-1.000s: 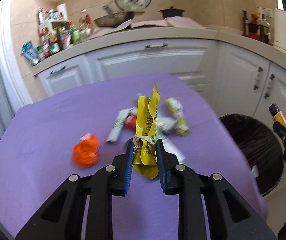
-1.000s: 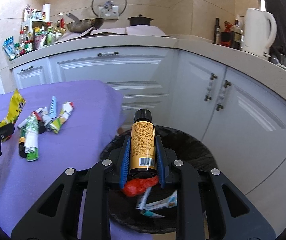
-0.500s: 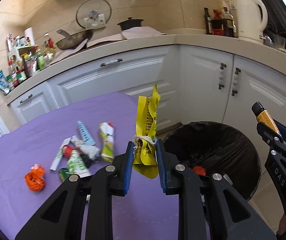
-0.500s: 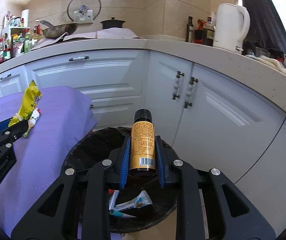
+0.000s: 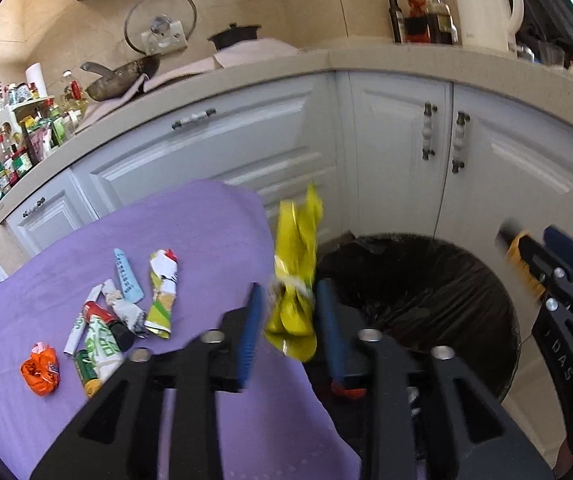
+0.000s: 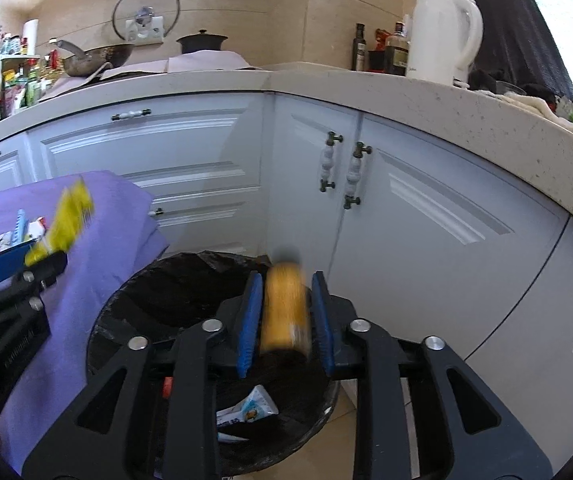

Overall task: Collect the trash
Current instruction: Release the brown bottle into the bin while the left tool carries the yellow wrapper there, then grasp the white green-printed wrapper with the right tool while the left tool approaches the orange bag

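Observation:
My left gripper [image 5: 288, 320] is open over the near rim of the black trash bin [image 5: 438, 276]. A crumpled yellow wrapper [image 5: 296, 280] is blurred between its parted fingers, free of both pads. My right gripper [image 6: 284, 316] is open above the bin [image 6: 166, 300]. A small brown bottle with an orange label [image 6: 284, 312] is blurred between its fingers, with gaps on both sides. Several tubes and wrappers [image 5: 126, 308] and an orange crumpled bag [image 5: 40, 368] lie on the purple table [image 5: 186, 240]. The bin holds wrappers [image 6: 246, 408].
White kitchen cabinets [image 6: 366, 200] curve behind the bin. The counter carries a white kettle [image 6: 440, 36], bottles, a pan and jars. The table edge [image 5: 286, 360] borders the bin on its left.
Both grippers have opened. The yellow wrapper and the bottle have come loose and blur downward over the bin. The left gripper moved further right toward the bin.

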The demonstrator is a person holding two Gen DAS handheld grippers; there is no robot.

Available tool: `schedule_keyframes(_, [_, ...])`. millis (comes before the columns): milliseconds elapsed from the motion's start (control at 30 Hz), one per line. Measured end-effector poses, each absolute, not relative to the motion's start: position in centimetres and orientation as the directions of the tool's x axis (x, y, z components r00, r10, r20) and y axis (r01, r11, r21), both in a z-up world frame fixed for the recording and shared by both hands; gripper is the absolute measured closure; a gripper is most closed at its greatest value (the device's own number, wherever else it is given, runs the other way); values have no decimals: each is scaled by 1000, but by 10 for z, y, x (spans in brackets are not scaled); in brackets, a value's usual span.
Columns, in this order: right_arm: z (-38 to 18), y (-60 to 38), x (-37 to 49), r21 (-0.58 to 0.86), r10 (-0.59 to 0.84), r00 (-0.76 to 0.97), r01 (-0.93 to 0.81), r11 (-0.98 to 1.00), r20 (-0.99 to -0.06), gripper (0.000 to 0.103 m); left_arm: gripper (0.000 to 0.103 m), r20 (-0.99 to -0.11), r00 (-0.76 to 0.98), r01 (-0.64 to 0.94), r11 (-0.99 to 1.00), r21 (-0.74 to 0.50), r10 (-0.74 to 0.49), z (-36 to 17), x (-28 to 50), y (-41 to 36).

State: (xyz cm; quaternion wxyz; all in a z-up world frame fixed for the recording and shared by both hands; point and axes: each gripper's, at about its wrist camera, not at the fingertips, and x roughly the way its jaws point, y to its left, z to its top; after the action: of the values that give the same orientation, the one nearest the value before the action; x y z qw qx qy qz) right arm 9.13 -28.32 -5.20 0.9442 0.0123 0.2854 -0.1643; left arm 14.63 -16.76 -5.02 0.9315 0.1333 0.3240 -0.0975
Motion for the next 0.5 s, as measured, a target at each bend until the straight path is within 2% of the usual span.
schedule_keyframes(167, [-48,-285,86,-62,-313,783,333,941,-537,66,50,-635,767,261,950,174,-94,-49,146,-165])
schedule_keyframes(433, [-40,-270,86,-19,-252,800,288,957,-544,59,47,-612,786,221,963,156,-82,-36,140,-143])
schedule_keyframes(500, [-38,-262,87,6,-215,809,260,966,-547,51,46,-608,792,197,968,157,-63,-33,137,-129])
